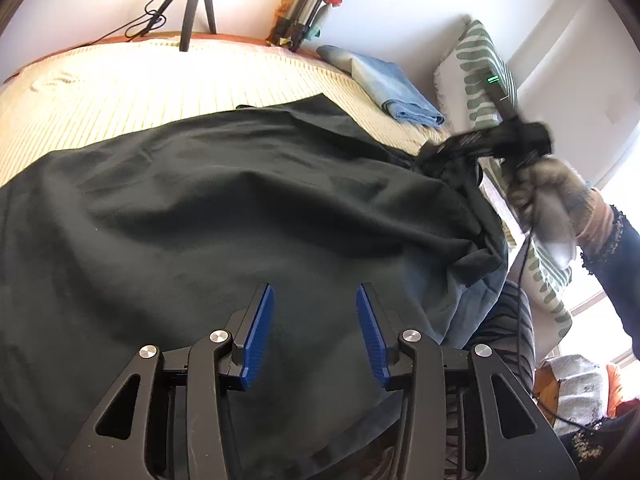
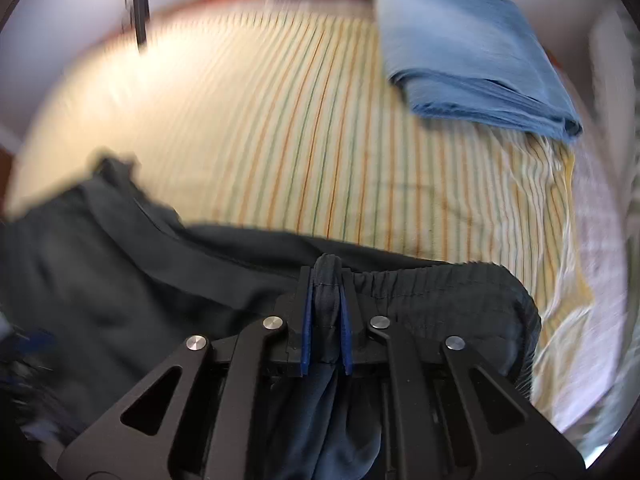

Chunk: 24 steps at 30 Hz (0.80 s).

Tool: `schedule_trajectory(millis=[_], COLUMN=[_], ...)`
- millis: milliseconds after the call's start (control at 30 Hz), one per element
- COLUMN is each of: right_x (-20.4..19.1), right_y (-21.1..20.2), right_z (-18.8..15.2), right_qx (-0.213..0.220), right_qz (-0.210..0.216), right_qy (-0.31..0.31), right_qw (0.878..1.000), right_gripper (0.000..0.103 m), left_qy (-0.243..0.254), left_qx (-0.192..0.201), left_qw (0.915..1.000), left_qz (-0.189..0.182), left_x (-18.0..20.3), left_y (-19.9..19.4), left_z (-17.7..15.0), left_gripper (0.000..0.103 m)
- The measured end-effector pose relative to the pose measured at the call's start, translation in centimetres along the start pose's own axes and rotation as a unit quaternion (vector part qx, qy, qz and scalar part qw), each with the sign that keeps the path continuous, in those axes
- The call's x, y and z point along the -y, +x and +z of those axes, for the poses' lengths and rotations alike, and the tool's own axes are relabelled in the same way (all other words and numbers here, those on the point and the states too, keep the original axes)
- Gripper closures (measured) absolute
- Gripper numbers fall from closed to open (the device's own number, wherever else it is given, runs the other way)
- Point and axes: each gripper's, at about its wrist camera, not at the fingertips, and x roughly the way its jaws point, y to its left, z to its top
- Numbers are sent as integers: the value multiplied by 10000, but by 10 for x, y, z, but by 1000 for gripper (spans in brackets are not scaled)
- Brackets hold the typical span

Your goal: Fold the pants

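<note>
Dark pants point(image 1: 224, 200) lie spread and rumpled over a striped bed sheet point(image 1: 120, 92). My left gripper point(image 1: 315, 300) is open and empty, its blue pads just above the pants' near part. My right gripper point(image 2: 325, 280) is shut on a bunched fold of the pants' elastic waistband point(image 2: 420, 280). In the left wrist view the right gripper point(image 1: 440, 148) holds the pants' right end lifted off the bed, with a gloved hand behind it. The right wrist view is blurred by motion.
Folded blue jeans point(image 1: 384, 84) point(image 2: 472, 64) lie at the far right of the bed. A tripod point(image 1: 196, 4) stands at the bed's far edge. A green-patterned pillow point(image 1: 480, 76) leans at the right. The striped sheet point(image 2: 300, 140) shows beyond the pants.
</note>
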Motion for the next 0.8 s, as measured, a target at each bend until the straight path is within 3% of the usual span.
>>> schedule_trajectory(millis=[133, 300, 433, 567, 700, 800], right_x=[44, 90, 125, 144, 167, 178], right_y=[-60, -116, -115, -88, -78, -96], right_z=[-22, -85, -134, -171, -183, -178], right_qx=[840, 1640, 1619, 1050, 461, 699], right_qz=[781, 1010, 998, 944, 704, 542], right_qy=[860, 1617, 2186, 2378, 2437, 2348], right_qw=[9897, 9679, 9571, 9610, 9662, 9680], right_gripper=[91, 91, 91, 90, 82, 77], left_qy=[-41, -97, -65, -31, -25, -8], left_qx=[-111, -152, -178, -211, -226, -228], left_qw=[9999, 9998, 9998, 9998, 9997, 9997], left_qz=[-4, -48, -29, 4, 45, 84], left_x=[-4, -9, -9, -8, -8, -7], left_y=[6, 8, 9, 11, 12, 13], left_z=[-3, -2, 0, 1, 4, 5], left_gripper=[61, 61, 61, 61, 61, 61])
